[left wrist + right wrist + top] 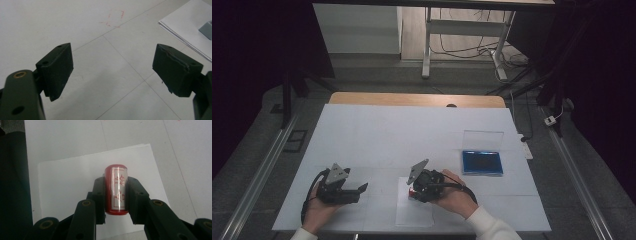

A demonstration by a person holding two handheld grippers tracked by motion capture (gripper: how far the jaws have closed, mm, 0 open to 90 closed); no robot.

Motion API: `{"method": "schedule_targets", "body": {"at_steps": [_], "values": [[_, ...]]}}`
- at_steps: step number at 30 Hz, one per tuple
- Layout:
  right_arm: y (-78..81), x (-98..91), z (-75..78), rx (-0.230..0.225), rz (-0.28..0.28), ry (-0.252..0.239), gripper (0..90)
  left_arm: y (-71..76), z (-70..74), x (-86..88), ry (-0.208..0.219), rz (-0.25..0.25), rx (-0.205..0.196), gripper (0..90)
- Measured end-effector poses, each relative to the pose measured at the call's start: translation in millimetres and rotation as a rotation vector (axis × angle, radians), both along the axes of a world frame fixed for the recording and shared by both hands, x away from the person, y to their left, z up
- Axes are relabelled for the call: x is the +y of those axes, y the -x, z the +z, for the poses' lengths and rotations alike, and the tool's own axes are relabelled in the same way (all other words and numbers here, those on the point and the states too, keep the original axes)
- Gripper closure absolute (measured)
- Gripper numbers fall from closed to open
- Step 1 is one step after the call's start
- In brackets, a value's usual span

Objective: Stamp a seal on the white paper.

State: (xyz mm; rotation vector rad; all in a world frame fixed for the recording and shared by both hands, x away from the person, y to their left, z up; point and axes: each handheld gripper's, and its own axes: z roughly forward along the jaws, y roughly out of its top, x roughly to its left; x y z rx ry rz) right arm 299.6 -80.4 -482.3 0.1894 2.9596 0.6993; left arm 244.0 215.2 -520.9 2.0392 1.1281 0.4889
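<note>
The right gripper (416, 192) had its two black jaws pinched on a red stamp (116, 190), a stubby cylinder with a white label of red characters facing up toward the gripper's camera. In the right gripper view the stamp's long axis ran straight out along the jaws, its far end pointing away from the hand and over a small stack of white paper (75, 182) lying on the white table cover (377, 135). Whether that end touched the top sheet or hung just above it, I could not tell from where the cameras stood.

So the thing that mattered lay directly ahead of the stamp: the paper was already under it, and to my eye the next move called for little more than pressing down along that same axis. The blue ink pad (482, 162), its clear lid propped open, sat well apart to the right.

The left gripper (354, 192) rested on the table to the left, jaws spread wide with nothing between them. In its own view a faint red outline (114, 18) marked the cover ahead, and the paper's corner sat off to one side. The right hand (457, 192) was plainly the nearer one to the work.
</note>
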Motion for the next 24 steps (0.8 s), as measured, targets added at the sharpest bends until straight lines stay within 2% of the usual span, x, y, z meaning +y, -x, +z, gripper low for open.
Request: {"method": "schedule_targets", "body": {"at_steps": [18,24], "values": [[-0.8,-0.9,0.6,-0.012,0.010,0.000,69.8,-0.3,-0.1,0.3,0.002,0.000,-0.002,17.0],[-0.5,-1.7,0.9,-0.004,0.011,-0.021,69.8,0.4,0.6,0.8,0.003,0.005,-0.009,17.0]]}}
